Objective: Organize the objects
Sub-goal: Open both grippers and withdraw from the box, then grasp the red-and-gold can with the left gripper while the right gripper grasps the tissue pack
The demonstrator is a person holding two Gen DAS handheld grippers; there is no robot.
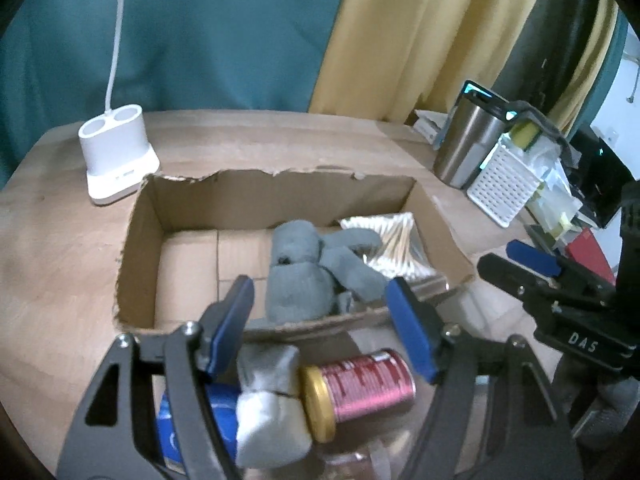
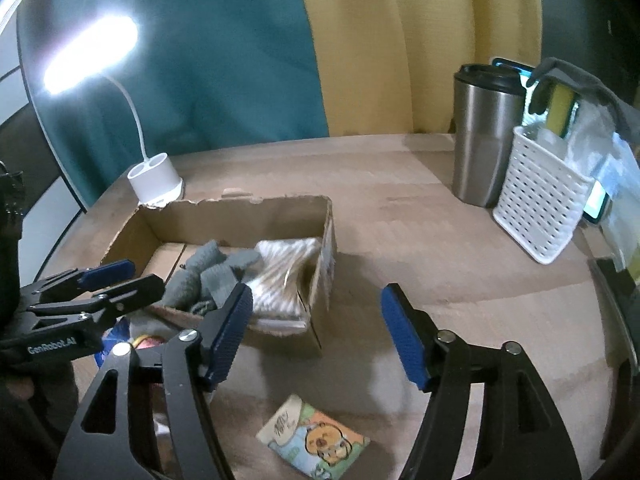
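Cardboard box (image 1: 148, 240) holds grey socks (image 1: 304, 272); both grippers gape empty, left (image 1: 324, 328), right (image 2: 316, 336)

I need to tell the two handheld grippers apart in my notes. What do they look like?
Both look alike: black angular frames with triangular cut-outs, silver screws, and blue ribbed pads on the fingers. The left gripper reads "GenRobot.AI" in white on its side in the right wrist view; the right gripper shows "DAS" in the left wrist view. No cables or sleeves visible.
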